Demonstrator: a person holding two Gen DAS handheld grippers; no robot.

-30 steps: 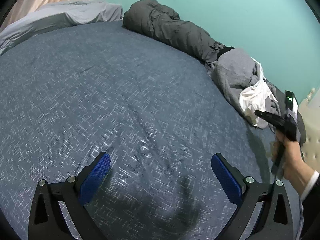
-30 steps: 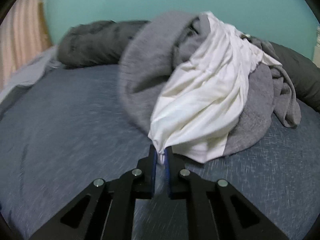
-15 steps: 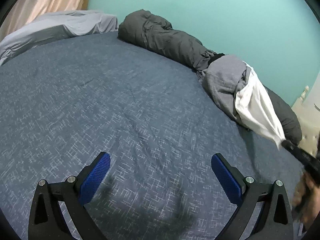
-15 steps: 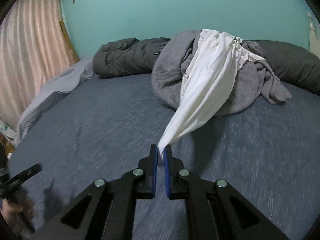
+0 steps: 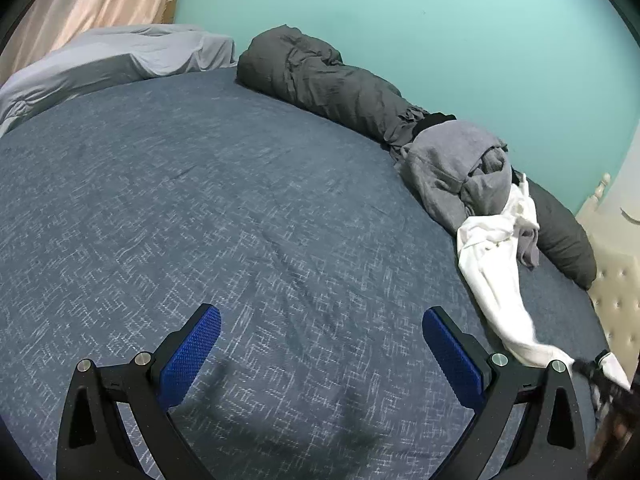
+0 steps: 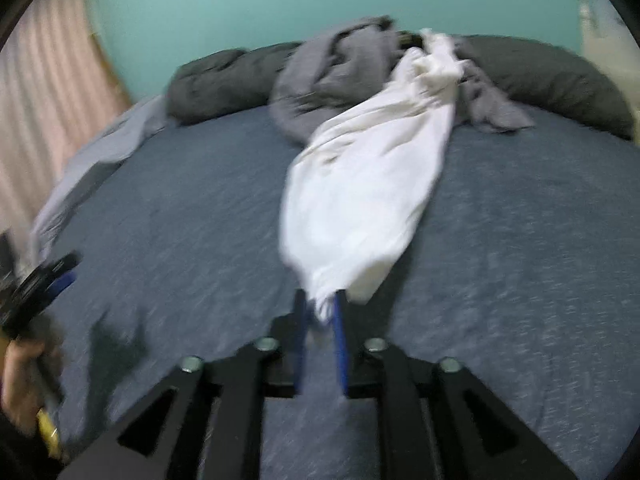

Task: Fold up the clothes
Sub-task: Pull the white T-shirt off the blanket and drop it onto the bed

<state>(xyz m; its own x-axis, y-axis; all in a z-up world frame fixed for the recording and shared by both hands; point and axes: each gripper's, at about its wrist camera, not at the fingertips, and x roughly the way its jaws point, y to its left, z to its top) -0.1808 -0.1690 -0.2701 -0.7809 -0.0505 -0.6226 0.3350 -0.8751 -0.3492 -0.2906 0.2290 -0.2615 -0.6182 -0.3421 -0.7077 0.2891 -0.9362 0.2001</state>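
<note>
Pulling step: a white garment (image 6: 360, 184) is drawn out of the laundry pile by the right gripper (image 6: 320, 320), judged as the first stage of the fold, with nothing yet laid flat.
Right gripper state: the blue pads are close together with a bunched corner of the white cloth between them; the picture is blurred, but the cloth is judged to be clamped.
Left gripper state: the jaws of the left gripper (image 5: 320, 356) are spread wide apart and nothing is held; it hovers over bare bed cover.
Garment position: the white cloth is stretched in a long strip across the blue bed cover (image 5: 200, 220), its far end resting on the grey clothes (image 5: 460, 168) at the wall side.
Long axis: the strip runs from the pile straight toward the right gripper; seen from the left wrist it lies to the right of the left gripper, well apart from it.
Nearer hand: the free end is nearer the pile than either tool; the left gripper is judged the one free to take a second corner.
Containers: none are seen; the clothes lie loose, heaped against a dark rolled duvet (image 5: 320, 80).
Risk: the grey clothes may be dragged along if the far end is tangled in them.
</note>
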